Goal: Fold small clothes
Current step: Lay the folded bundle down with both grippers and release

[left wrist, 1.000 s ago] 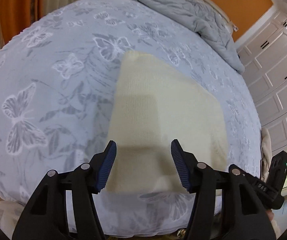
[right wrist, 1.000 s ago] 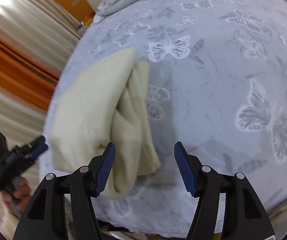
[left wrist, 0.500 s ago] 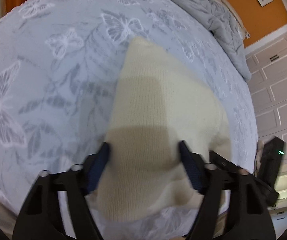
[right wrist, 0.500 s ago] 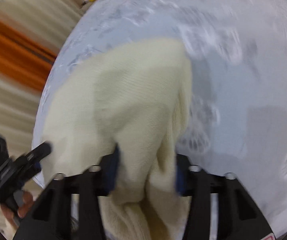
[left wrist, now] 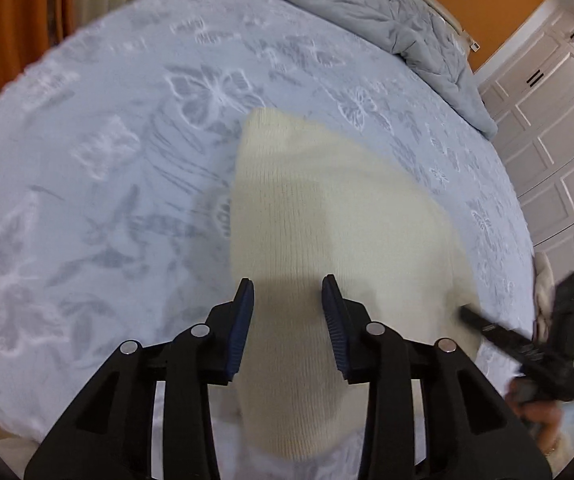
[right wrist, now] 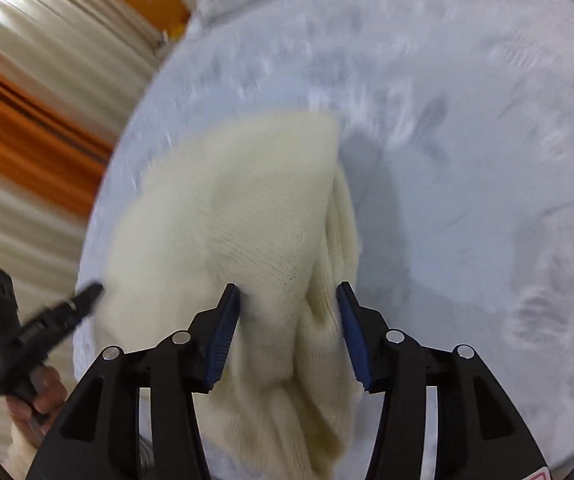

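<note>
A cream knit garment (left wrist: 327,200) lies folded on the pale blue butterfly bedspread (left wrist: 87,200), its near edge at the bed's front. My left gripper (left wrist: 287,304) has the garment's near left part between its blue pads; the jaws are closing and the cloth fills the gap. In the right wrist view the garment (right wrist: 247,200) bunches into folds between the pads of my right gripper (right wrist: 289,304), whose jaws are opening while the cloth still touches both pads. Each view shows the other gripper at the side: the right one (left wrist: 527,344), the left one (right wrist: 27,332).
A crumpled grey duvet (left wrist: 387,12) lies at the far end of the bed. White wardrobe doors (left wrist: 547,120) stand to the right, orange and cream curtains (right wrist: 27,120) to the left. A hand (right wrist: 43,396) holds the left gripper. The bedspread (right wrist: 487,160) stretches wide beyond the garment.
Both grippers came forward over the garment's near edge and their jaws narrowed around the cloth. The garment's near edge now bunches and rises between the pads.
</note>
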`<state>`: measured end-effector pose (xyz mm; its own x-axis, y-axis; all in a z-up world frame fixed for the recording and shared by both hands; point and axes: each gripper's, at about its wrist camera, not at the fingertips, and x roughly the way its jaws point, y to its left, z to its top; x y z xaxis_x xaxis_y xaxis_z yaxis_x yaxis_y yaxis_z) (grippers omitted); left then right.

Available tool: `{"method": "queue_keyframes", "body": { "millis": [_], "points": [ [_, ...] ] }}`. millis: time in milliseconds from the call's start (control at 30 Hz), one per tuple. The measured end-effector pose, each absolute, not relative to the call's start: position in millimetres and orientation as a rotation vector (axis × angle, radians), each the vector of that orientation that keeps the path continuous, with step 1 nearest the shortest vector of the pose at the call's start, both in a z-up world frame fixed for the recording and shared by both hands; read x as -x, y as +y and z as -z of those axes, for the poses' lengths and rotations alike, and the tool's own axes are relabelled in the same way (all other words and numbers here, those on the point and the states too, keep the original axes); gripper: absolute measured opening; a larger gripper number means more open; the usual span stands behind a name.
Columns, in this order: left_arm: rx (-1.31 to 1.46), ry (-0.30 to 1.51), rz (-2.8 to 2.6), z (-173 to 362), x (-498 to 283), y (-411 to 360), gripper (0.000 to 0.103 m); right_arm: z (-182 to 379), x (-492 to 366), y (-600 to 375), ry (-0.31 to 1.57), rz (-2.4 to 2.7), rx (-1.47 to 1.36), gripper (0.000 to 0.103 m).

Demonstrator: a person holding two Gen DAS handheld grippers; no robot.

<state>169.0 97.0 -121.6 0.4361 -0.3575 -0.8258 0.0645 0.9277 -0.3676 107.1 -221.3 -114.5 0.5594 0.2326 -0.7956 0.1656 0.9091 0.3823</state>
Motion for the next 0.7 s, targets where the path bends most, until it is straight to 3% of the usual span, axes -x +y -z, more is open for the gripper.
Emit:
{"method": "queue_keyframes", "body": {
  "millis": [100,200,467,500,533,567,700],
  "points": [
    [0.282,1.071,0.271,104,-147,102,0.035,88,-97,-201,0.969,-0.105,-0.340,0.049],
    [0.181,1.063,0.267,96,-117,96,0.053,89,-83,-189,1.007,-0.120,-0.265,0.049],
    [-0.005,1.126,0.260,145,-77,77,0.056,152,-60,-192,1.162,-0.068,-0.374,0.055],
    [0.004,1.119,0.256,148,-79,77,0.055,151,-64,-189,1.156,-0.083,-0.365,0.042],
    [0.012,1.112,0.246,150,-83,78,0.041,148,-69,-186,1.157,-0.100,-0.355,0.009],
    [0.016,1.121,0.229,154,-90,78,0.021,136,-72,-182,1.135,-0.097,-0.324,0.009],
    [0.025,1.118,0.213,145,-100,80,0.018,60,-73,-174,0.924,-0.134,-0.248,0.008]
  ]
}}
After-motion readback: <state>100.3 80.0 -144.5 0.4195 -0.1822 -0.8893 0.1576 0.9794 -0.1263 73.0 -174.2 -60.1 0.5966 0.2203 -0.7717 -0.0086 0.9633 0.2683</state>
